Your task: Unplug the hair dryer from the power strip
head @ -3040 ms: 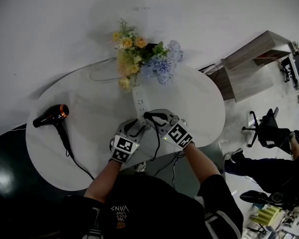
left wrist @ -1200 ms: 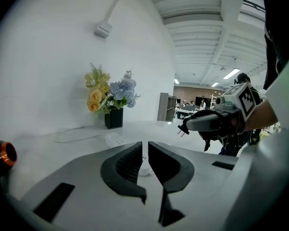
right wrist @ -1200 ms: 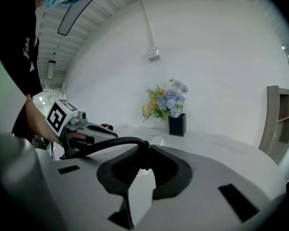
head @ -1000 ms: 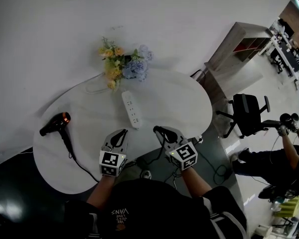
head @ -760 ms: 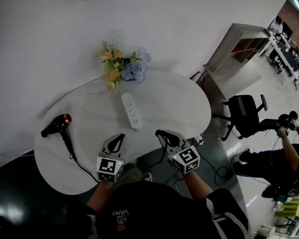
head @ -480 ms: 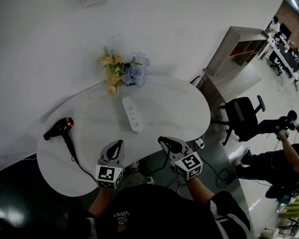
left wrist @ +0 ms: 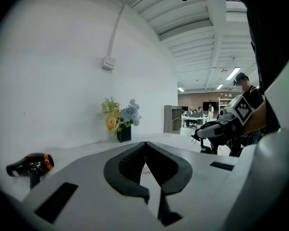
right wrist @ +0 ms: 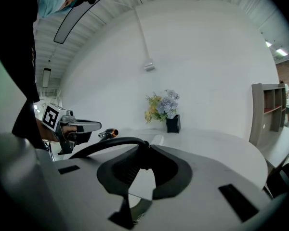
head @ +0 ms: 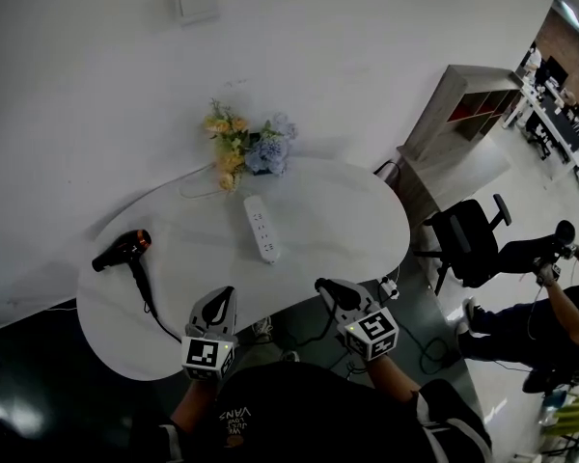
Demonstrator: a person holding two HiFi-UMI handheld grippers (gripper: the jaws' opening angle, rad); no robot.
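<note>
The white power strip [head: 261, 228] lies in the middle of the white oval table [head: 357, 210] with no plug in it. The black hair dryer [head: 121, 254] with its orange ring lies at the table's left; its black cord [head: 154, 309] runs off the near edge. My right gripper [head: 325, 286] hovers at the near edge, shut on the dryer's black plug [right wrist: 143, 150], and the cord [right wrist: 103, 145] arcs away to the left. My left gripper [head: 226, 295] is shut and empty [left wrist: 145, 144], also back from the strip.
A vase of yellow and blue flowers [head: 246, 148] stands at the table's far edge by the wall. A wooden shelf [head: 463, 99], a black office chair [head: 468, 234] and a person [head: 550, 307] are at the right. More cables lie on the floor under the table.
Both grippers have drawn back from the power strip toward the near table edge and risen. The right one carried the plug and cord away from the strip. The left jaws closed fully.
</note>
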